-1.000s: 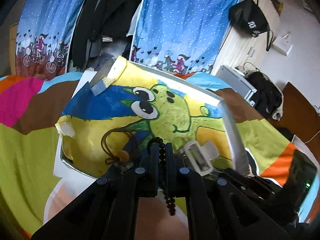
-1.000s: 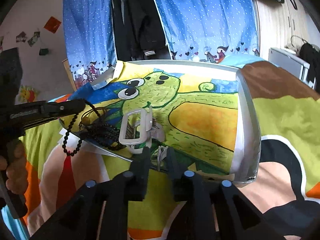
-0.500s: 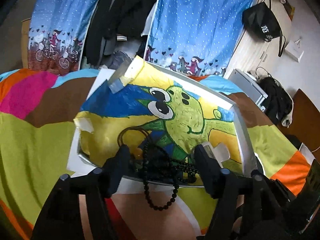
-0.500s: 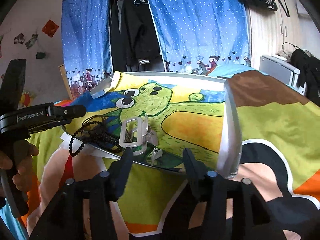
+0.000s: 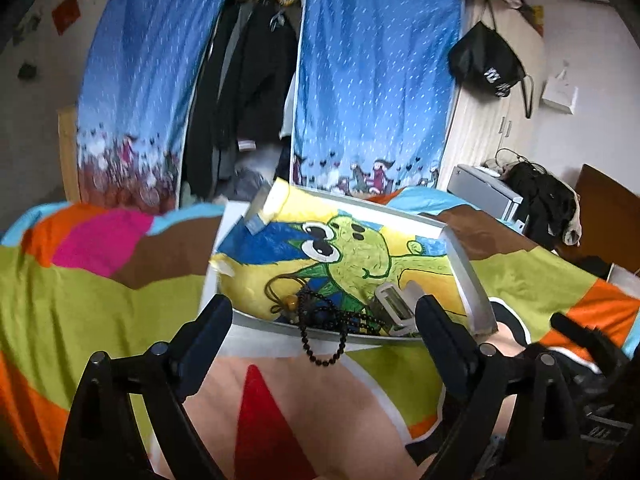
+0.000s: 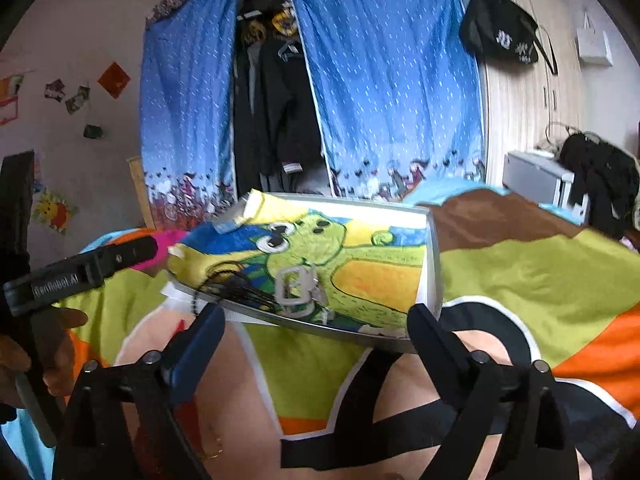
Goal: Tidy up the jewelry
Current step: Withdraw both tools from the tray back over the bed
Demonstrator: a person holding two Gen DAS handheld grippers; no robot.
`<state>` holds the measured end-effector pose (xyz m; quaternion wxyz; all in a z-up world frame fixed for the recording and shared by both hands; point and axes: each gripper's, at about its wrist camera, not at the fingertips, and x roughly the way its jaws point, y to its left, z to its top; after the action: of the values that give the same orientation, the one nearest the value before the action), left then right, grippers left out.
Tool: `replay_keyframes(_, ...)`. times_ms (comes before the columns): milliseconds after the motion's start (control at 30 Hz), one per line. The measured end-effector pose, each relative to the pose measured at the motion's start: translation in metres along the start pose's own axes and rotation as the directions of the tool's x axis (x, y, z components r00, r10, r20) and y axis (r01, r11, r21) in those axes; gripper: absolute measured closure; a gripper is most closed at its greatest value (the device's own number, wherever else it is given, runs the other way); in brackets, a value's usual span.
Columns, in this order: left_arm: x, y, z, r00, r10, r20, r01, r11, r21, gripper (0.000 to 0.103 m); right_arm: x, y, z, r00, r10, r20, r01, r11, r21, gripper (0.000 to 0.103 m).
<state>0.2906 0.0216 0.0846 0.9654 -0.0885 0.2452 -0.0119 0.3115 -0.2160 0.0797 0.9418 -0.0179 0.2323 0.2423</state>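
Note:
A shallow white tray (image 5: 466,276) lined with a green cartoon drawing lies on the bed. In it, near the front edge, are a black bead necklace (image 5: 320,320), a brown cord with an orange bead (image 5: 291,301) and a white hair clip (image 5: 394,308). One loop of the beads hangs over the tray's near rim. My left gripper (image 5: 322,312) is open in front of the tray, holding nothing. My right gripper (image 6: 316,318) is also open and short of the tray (image 6: 434,280). The right wrist view shows the hair clip (image 6: 294,284), the beads (image 6: 236,288) and the left gripper (image 6: 136,252).
The tray rests on a bedspread (image 5: 100,300) of green, orange, brown and pink patches. Blue curtains (image 5: 372,92) and dark hanging clothes (image 5: 248,92) stand behind it. A person's hand (image 6: 24,356) holds the left gripper's handle. A grey box (image 5: 486,192) sits at the right.
The left gripper opened and let go of the black beads, which now lie at the tray's front edge. The right gripper opened too. Both pulled back from the tray.

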Motion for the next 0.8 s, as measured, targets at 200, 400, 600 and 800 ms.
replay_keyframes(200,-0.054,-0.002,-0.019,0.997,0.029,0.073,-0.031,0.999,0.035,0.007,-0.044,0.020,-0.001,0.998,0.025,0.064,-0.023,0.999,-0.029,0.000)
replay_keyframes(400,-0.103,0.005,-0.051,0.996,0.045,0.082,-0.048,0.998,0.036,0.005,-0.088,0.033,-0.020,0.995,0.042,0.092,-0.041,0.999,-0.012,0.000)
replay_keyframes(600,-0.137,0.014,-0.095,0.996,0.076,0.042,-0.078,0.996,0.045,0.005,-0.113,0.041,-0.052,0.998,0.029,0.064,-0.029,1.000,-0.005,0.000)
replay_keyframes(800,-0.143,0.026,-0.146,0.993,0.095,-0.075,-0.091,0.994,0.056,0.005,-0.120,0.047,-0.089,1.000,0.018,-0.019,-0.018,1.000,-0.002,0.000)
